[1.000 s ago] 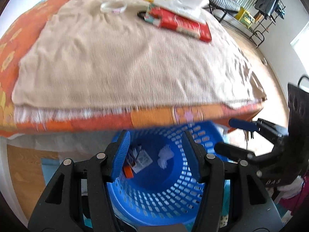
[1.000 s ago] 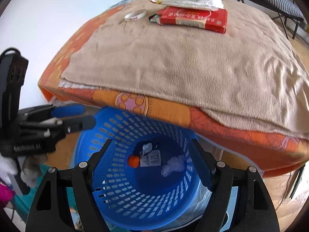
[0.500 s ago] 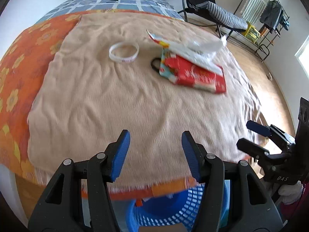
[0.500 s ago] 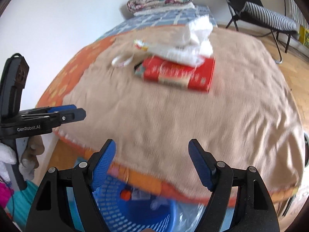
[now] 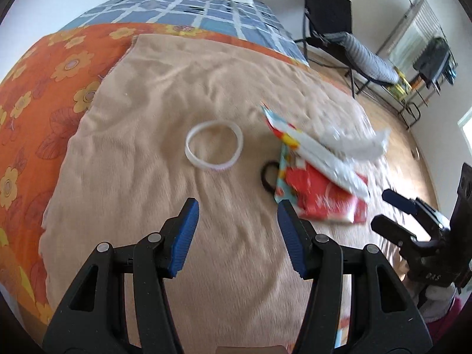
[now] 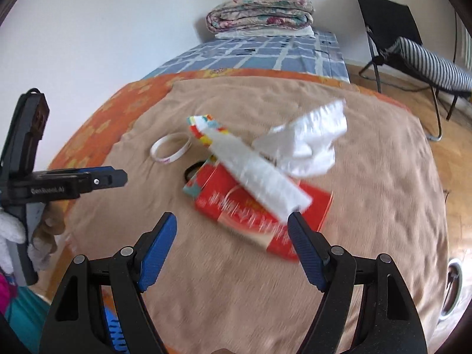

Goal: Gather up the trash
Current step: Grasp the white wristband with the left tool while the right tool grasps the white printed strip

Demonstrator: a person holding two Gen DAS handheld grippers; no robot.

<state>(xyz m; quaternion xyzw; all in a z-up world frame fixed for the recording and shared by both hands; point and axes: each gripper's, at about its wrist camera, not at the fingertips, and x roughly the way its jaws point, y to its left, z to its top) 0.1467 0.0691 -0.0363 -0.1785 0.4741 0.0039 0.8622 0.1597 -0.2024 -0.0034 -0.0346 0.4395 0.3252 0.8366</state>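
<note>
A bed [image 5: 67, 67] under an orange flowered cover fills both views, and a beige fleece blanket [image 5: 141, 124] is spread flat over its near part. On that blanket the trash is gathered in one loose heap: a red flat cardboard packet [image 6: 253, 206] is seen lowest, a long white wrapper with a coloured printed end [image 6: 259, 174] is laid slantwise across it, and a crumpled white tissue [image 6: 309, 144] is bunched against the wrapper's far side. A black hair tie [image 5: 267, 175] is tucked against the packet's left edge, half hidden. A white rubber wristband [image 5: 214, 144] is lying apart, just left of the heap.

The left claw [image 5: 237, 224] is held above the blanket with its blue pads parted about halfway and nothing between them; the wristband is found straight ahead of it, the packet's near corner just beside its right finger. The right claw [image 6: 231, 236] is spread wider, also empty, and the packet's near edge is seen between its tips, ahead of them, untouched.
</note>
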